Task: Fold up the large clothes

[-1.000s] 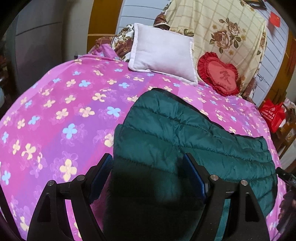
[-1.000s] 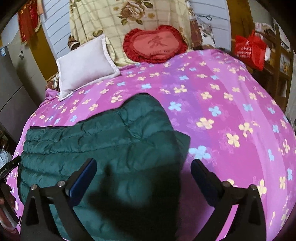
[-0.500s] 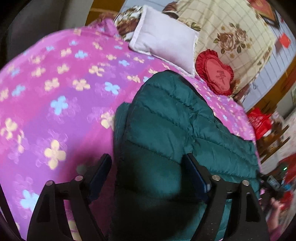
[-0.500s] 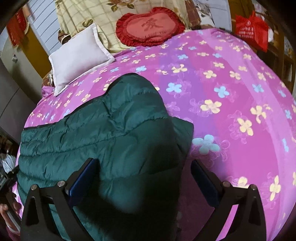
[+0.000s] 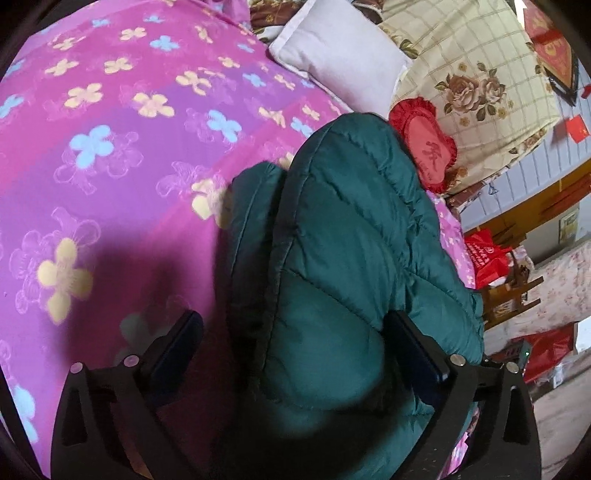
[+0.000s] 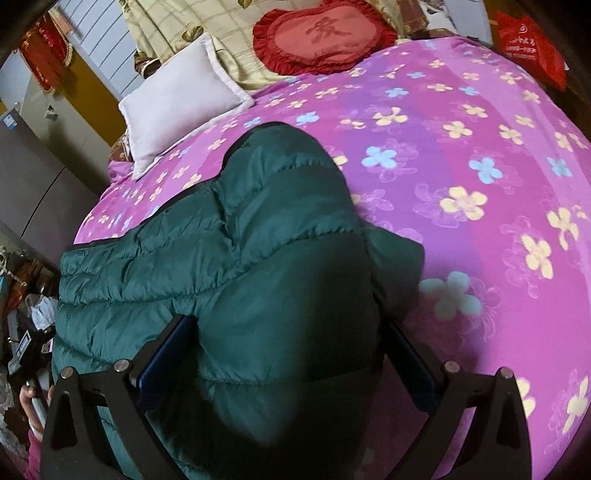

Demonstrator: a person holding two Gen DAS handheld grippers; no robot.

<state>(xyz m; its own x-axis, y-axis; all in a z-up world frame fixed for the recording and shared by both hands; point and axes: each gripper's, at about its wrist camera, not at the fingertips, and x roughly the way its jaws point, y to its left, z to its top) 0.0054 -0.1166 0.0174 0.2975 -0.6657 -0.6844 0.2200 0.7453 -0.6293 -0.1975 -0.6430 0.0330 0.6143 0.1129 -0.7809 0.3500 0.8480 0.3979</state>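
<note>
A dark green quilted down jacket lies folded on a pink flowered bedspread; it also shows in the right wrist view. My left gripper is open, its jaws wide apart, and straddles the jacket's near edge; the padding bulges between the fingers. My right gripper is open too and straddles the jacket's other near edge, close over the fabric. Whether the pads touch the cloth is hidden.
A white pillow and a red heart-shaped cushion lie at the head of the bed against a floral cloth. Red bags and furniture stand beside the bed. The bedspread stretches bare to the right of the jacket.
Both grippers have moved down and forward onto the jacket, which now fills the space between their fingers. The left view has tilted to the right. Both stay open.
</note>
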